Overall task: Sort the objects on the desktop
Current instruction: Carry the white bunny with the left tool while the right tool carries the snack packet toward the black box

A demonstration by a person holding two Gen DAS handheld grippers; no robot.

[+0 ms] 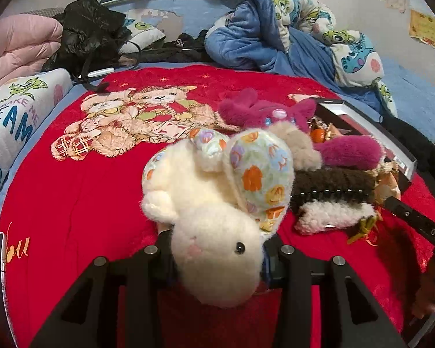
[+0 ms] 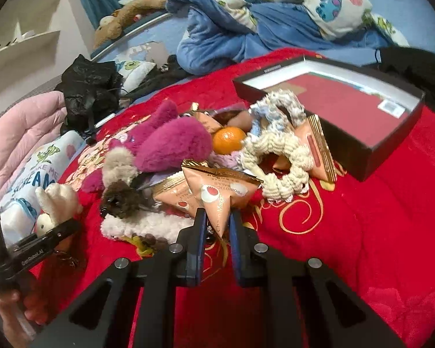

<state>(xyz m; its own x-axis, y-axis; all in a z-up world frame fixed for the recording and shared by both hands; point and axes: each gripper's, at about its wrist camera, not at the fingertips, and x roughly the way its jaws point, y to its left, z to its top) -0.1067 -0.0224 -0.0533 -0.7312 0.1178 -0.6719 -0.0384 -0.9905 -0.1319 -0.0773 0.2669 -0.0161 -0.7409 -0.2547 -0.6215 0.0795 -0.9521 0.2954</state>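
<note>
Left gripper [image 1: 217, 256]: we hold the soft, light plush toy [image 1: 217, 203] by its head.
Right gripper [image 2: 216, 232]: we pinch the crinkly snack packet [image 2: 220, 194] at its corner; the foil may slip.

Rumpled blue blanket [image 1: 255, 29] (cartoon print)

Your left wrist view: close, angled down over the red blanket [image 1: 72, 188] | your right wrist view: same downward tilt | both share the toy pile [image 2: 159, 150]

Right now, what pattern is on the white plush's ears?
Pastel flowers on the ears; left wrist view.
</note>
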